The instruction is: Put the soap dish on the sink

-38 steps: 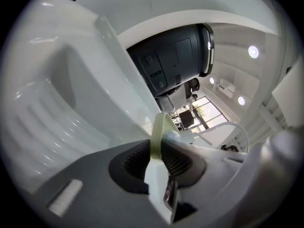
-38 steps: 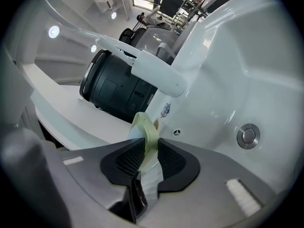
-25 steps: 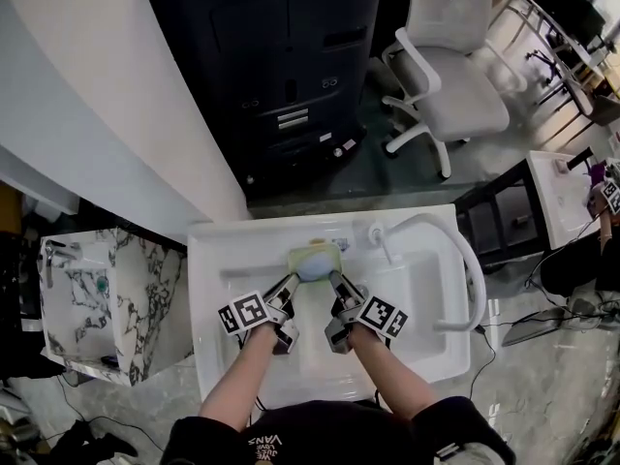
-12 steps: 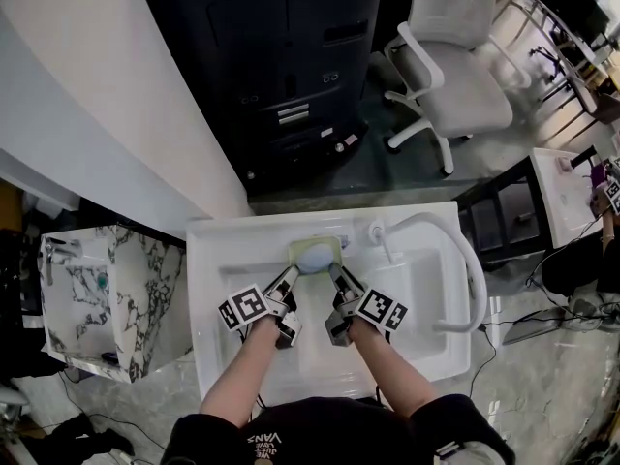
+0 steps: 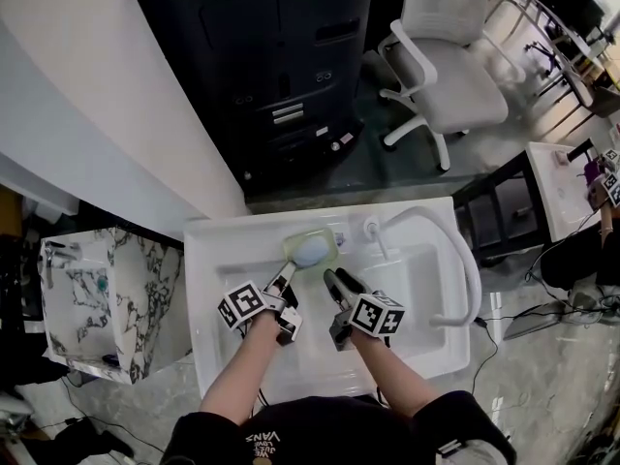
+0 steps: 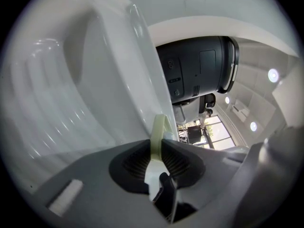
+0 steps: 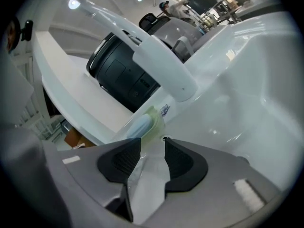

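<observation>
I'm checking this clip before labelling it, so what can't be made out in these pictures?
- Left gripper view: the left tongs clamp the soap dish; their pads hide all but a thin green rim.
- Head view: too small and steep to tell whether the dish sits flat on the sink.
- Right gripper view: the print on the sticker beside the dish is too small to read.

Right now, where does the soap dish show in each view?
Head view: soap dish at the sink's back ledge, centre.
Left gripper view: lower centre, rim pinched in the left tongs.
Right gripper view: centre, beyond the right tongs, which have just been opening, empty.
Shared landmark: black machine behind the sink.
</observation>
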Demonstrator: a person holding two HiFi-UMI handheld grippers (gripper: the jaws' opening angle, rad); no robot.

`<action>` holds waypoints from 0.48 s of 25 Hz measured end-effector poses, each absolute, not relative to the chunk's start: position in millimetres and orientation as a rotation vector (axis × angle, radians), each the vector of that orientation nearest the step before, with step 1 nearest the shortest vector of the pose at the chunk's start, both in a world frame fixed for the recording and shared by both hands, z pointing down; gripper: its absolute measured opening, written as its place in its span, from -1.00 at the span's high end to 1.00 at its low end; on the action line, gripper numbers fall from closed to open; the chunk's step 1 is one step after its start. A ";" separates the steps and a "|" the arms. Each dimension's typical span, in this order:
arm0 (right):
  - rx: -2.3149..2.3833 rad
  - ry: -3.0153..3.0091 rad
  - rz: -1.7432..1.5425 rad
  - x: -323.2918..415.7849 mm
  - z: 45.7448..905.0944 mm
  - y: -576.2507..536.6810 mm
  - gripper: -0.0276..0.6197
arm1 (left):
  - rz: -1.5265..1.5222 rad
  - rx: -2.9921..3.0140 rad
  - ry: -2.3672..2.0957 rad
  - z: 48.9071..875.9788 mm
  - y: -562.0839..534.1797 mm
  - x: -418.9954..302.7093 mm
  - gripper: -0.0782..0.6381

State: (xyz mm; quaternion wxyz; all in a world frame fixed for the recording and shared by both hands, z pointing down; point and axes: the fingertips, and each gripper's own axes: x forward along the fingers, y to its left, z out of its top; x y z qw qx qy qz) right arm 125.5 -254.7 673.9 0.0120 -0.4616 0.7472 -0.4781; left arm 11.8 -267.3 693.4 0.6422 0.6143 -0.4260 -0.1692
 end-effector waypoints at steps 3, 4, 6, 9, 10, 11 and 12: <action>-1.420 2.450 -1.449 111.9 672.2 -249.0 0.49 | -0.388 1.397 -0.971 693.2 -268.8 11.7 0.44; -1.411 2.469 -1.445 107.3 672.3 -248.3 0.50 | -0.389 1.396 -0.970 693.0 -269.0 11.8 0.44; -1.390 2.489 -1.442 98.9 672.0 -248.1 0.71 | -0.393 1.393 -0.966 692.9 -269.0 12.1 0.44; -1.365 2.517 -1.438 88.1 672.0 -250.0 0.79 | -0.400 1.402 -0.959 692.9 -270.5 12.4 0.44; -1.358 2.524 -1.437 85.1 672.1 -251.2 0.80 | -0.402 1.405 -0.958 692.6 -271.4 12.4 0.44; -1.351 2.528 -1.437 82.4 671.8 -252.7 0.80 | -0.406 1.408 -0.956 692.4 -272.4 12.3 0.44; -1.342 2.532 -1.437 80.0 671.4 -254.2 0.84 | -0.410 1.410 -0.954 692.2 -273.4 12.3 0.44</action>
